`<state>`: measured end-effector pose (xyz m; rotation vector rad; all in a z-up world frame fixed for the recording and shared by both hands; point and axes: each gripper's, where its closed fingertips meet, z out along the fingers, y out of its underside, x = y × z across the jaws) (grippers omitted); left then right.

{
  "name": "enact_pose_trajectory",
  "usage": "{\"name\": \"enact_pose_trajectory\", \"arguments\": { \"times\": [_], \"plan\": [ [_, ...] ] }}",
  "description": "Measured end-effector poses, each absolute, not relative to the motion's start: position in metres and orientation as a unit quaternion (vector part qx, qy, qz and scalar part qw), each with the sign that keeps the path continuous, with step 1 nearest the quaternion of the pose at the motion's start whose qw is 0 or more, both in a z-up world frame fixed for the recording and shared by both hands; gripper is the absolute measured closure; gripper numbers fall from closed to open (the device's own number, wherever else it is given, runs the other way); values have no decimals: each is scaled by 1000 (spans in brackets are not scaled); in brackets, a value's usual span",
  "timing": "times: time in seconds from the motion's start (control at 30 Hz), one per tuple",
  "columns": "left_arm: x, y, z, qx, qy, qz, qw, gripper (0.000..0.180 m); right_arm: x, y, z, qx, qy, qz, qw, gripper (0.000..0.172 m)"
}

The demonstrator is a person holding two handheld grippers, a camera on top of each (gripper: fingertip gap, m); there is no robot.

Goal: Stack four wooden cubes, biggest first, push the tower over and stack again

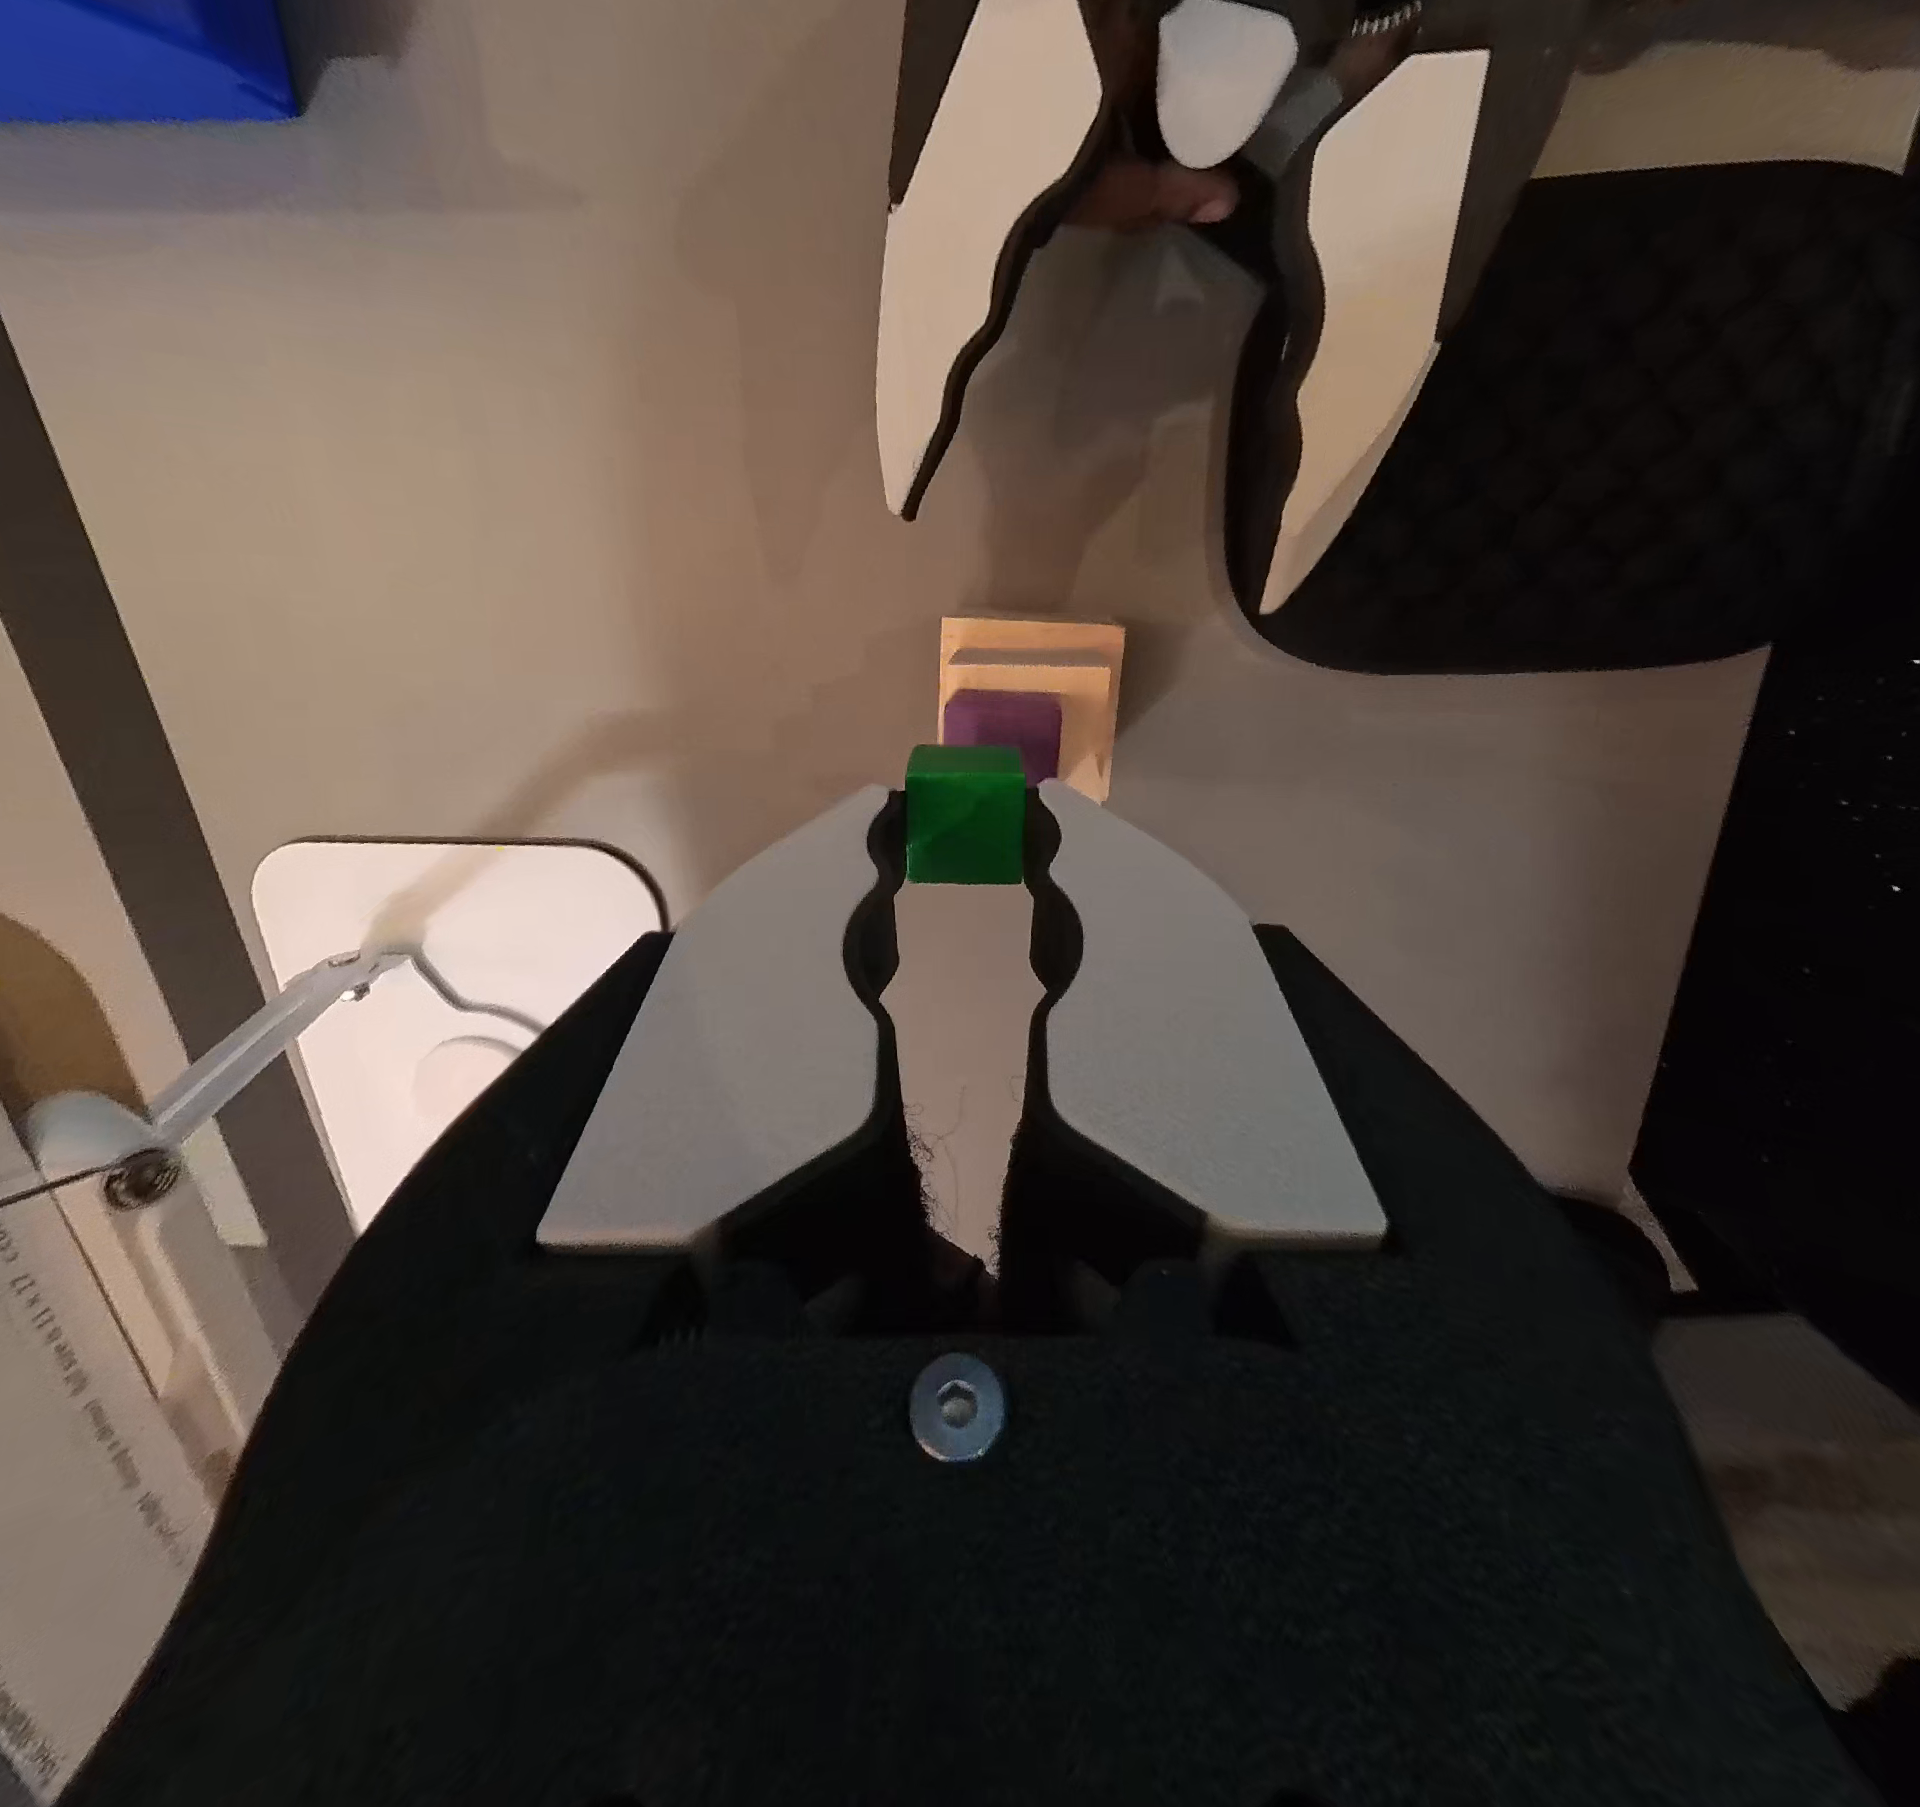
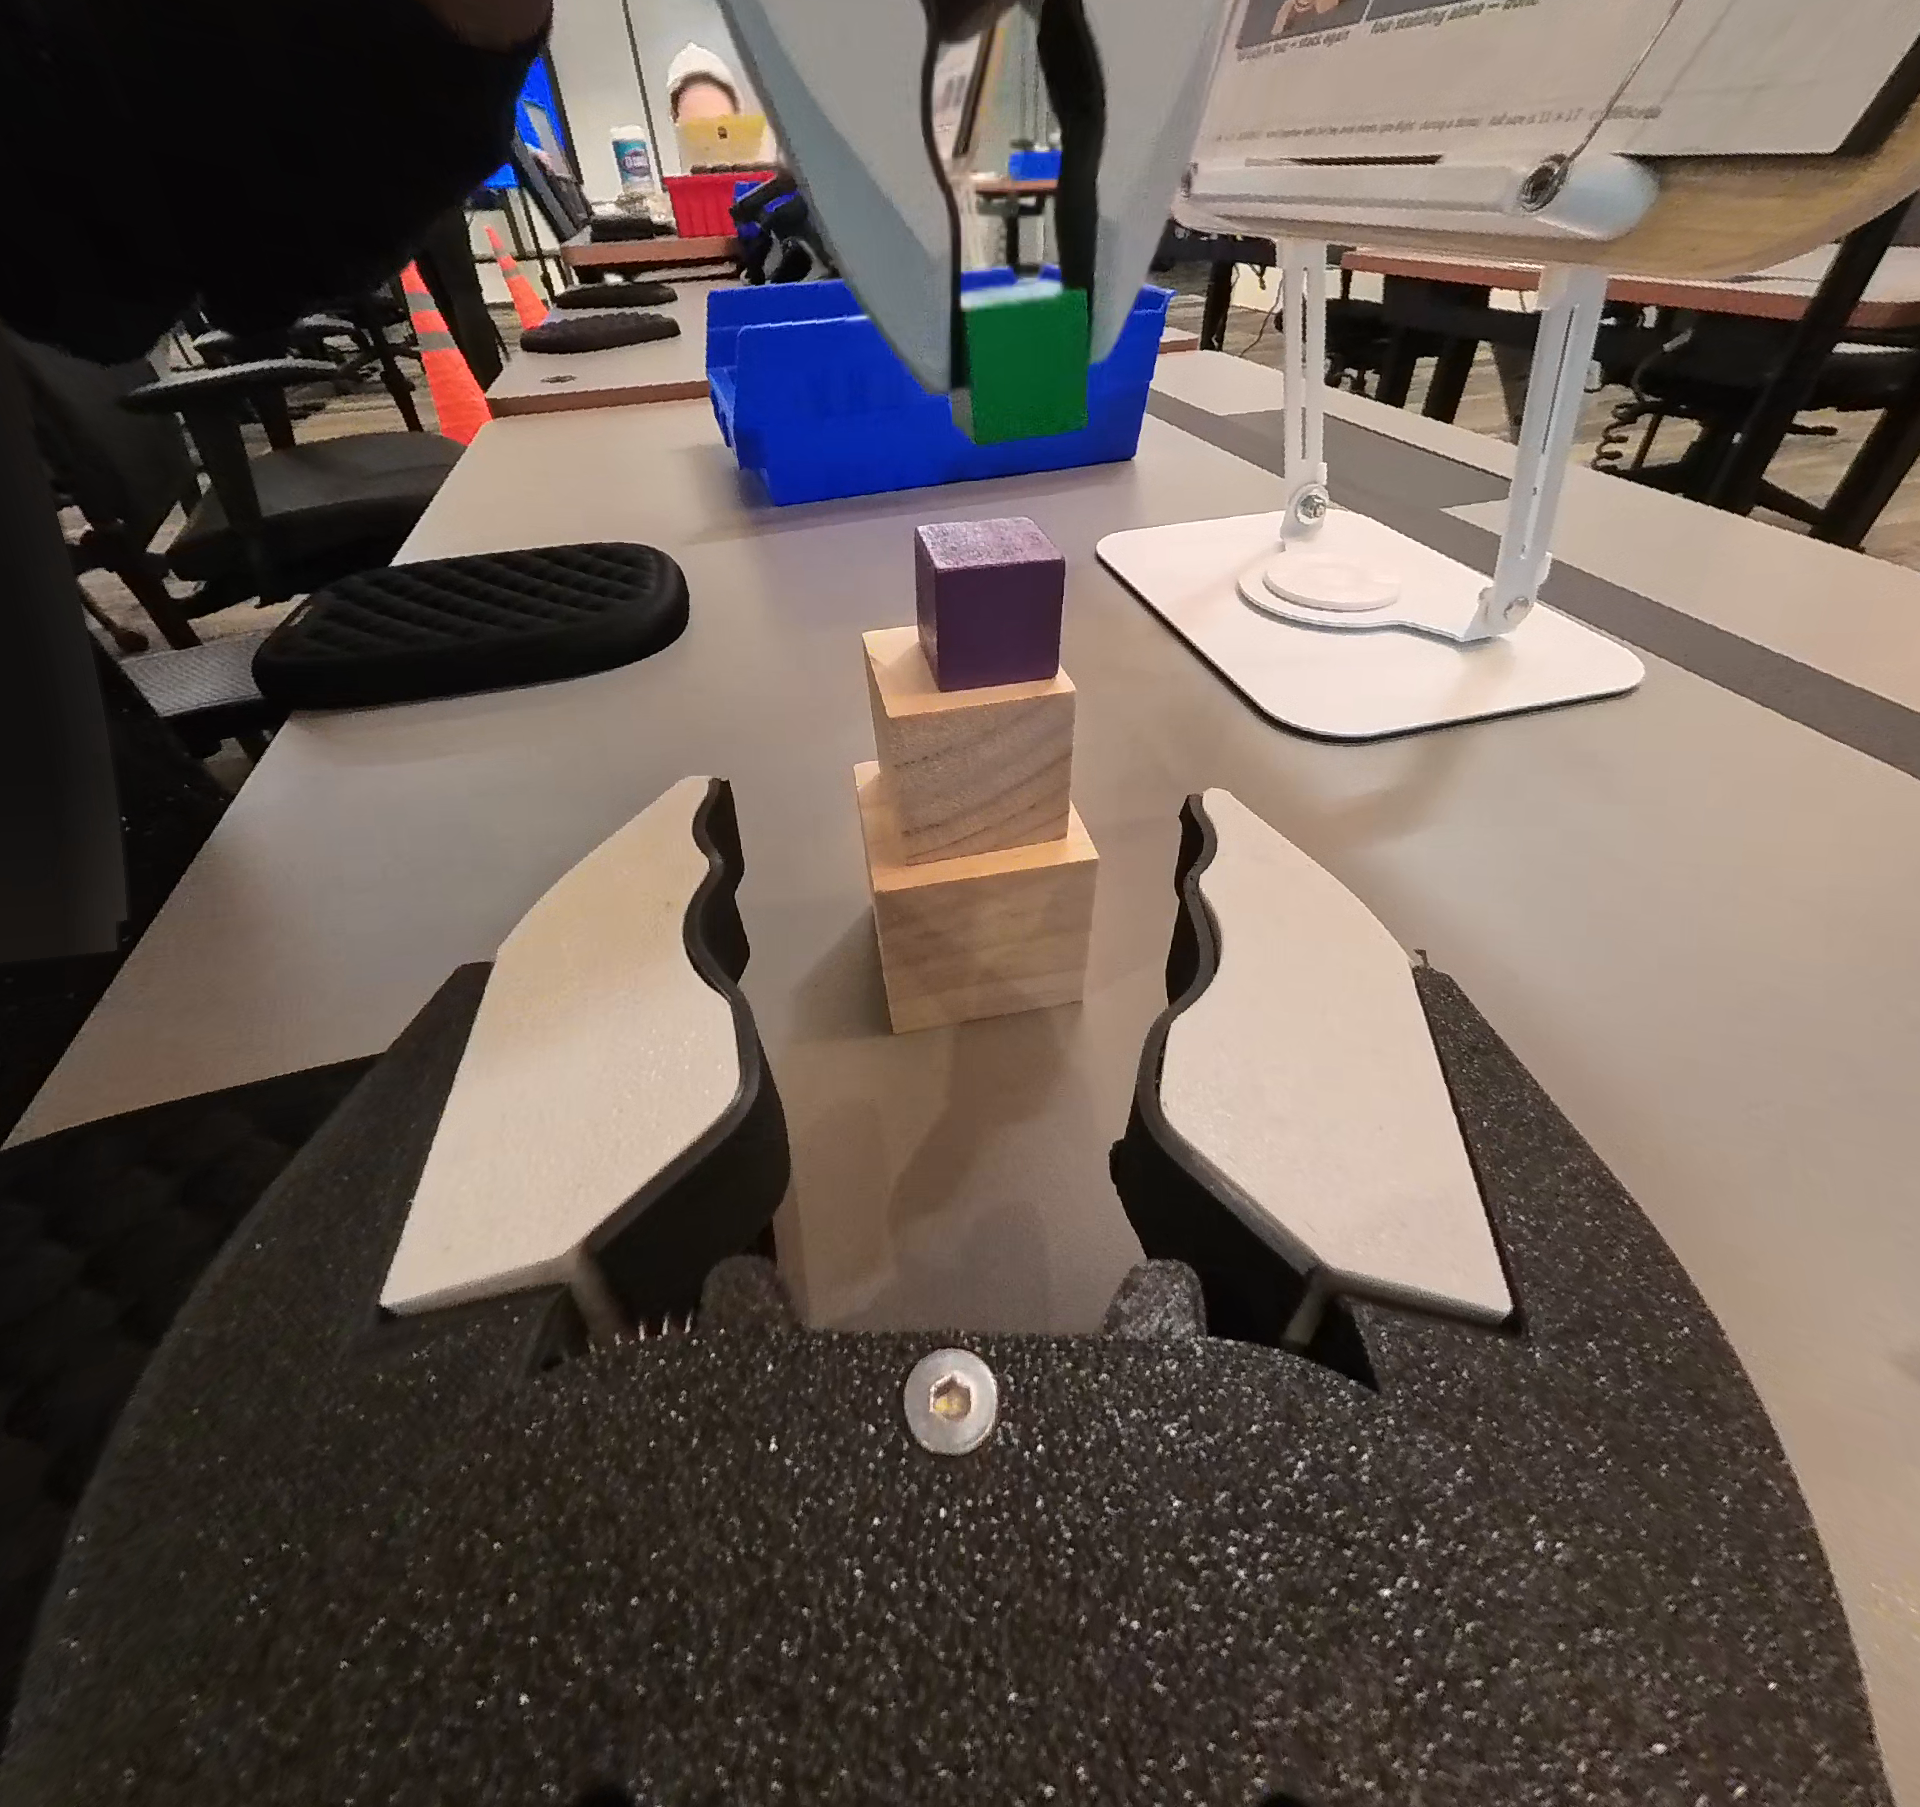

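Left tool (image 1: 964,827) clamping one green cube (image 1: 964,822)

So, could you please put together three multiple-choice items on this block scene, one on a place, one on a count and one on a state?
1. Where is the purple cube?
A. On top of the two stacked plain wooden blocks
B. Inside the blue bin
C. On the white stand base

2. How many blocks make up the stack on the table?
A. Two
B. Three
C. Five

3. How does the left hand-held gripper stand?
A. Wide open with nothing between its fingers
B. Lying flat on the table
C. Closed on a green cube

Answers: 1 A, since the purple cube sits on the upper wooden block, itself on the lower wooden block. 2 B, two wooden blocks plus the purple cube. 3 C, both fingers press the green cube's sides, held above the stack.
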<state>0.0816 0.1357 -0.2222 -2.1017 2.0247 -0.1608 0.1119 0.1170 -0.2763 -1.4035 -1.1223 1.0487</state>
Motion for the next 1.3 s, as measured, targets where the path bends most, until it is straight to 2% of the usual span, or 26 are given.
{"name": "enact_pose_trajectory", "arguments": {
  "times": [0.77, 0.97, 1.03, 1.1, 1.3],
  "plan": [
    [81, 134, -241, -705, 698, -58, 113, 158, 112, 117, -276, -581, -465, 436, 505, 92],
    [83, 133, -237, -705, 693, -75, 131, 125, 112, 117, -276, -581, -465, 436, 506, 92],
    [87, 126, -229, -698, 692, -112, 143, 128, 112, 117, -276, -581, -465, 437, 505, 92],
    [91, 122, -220, -690, 693, -134, 160, 122, 112, 117, -277, -581, -466, 437, 504, 92],
    [101, 107, -175, -641, 668, -237, 293, 88, 113, 117, -275, -579, -460, 440, 510, 92]
  ]
}}
